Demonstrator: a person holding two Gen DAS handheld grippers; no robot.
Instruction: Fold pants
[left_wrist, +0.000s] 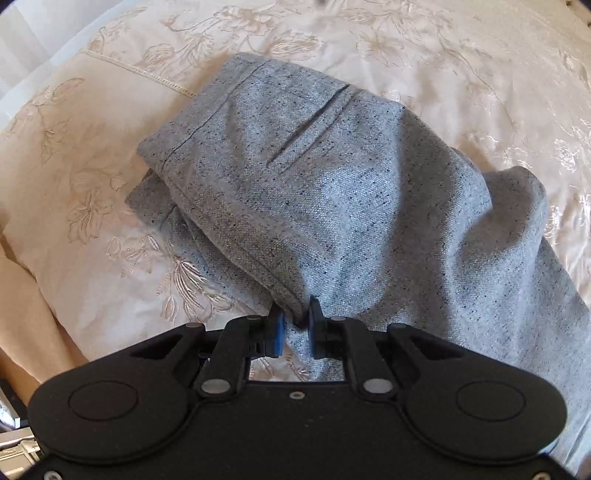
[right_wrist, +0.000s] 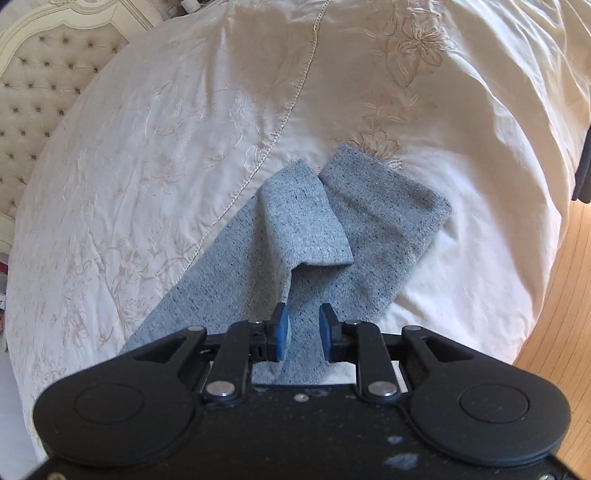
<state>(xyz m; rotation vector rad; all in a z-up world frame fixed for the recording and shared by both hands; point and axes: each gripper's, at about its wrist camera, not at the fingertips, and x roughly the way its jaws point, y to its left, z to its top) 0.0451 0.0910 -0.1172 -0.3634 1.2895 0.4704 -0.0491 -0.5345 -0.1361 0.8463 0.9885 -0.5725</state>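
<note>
**Pants part-folded on bed; left hand-held gripper pinching, right one parted**

While the grey pants (left_wrist: 332, 192) lie across the bed (right_wrist: 461, 177), the fold is only part done. Spread over the bed is a cream bedspread (left_wrist: 74, 192) with embroidered flowers and a stitched seam running across it. A tufted cream headboard (right_wrist: 40, 81) stands at the upper left of the right wrist view, and a wooden floor (right_wrist: 565, 295) shows at that view's right edge.

The waist end of the pants is seen from the left wrist, doubled over itself, with a slit pocket (left_wrist: 310, 125) facing up and a seam line along the upper edge. The legs trail off to the lower right of that view. From the right wrist, the two leg ends (right_wrist: 369, 221) rest on the bedspread near the bed's edge; one cuff is turned back over the other leg.

The left hand-held gripper (left_wrist: 295, 325) points steeply down, its blue pads (left_wrist: 277, 334) drawn close and pinching a bunched fold of the grey cloth at the waist end.

The right hand-held gripper (right_wrist: 303, 330) also points down over a leg. Its jaws stand parted, with cloth beneath the gap and no cloth clamped by the blue pads (right_wrist: 282, 330).
</note>
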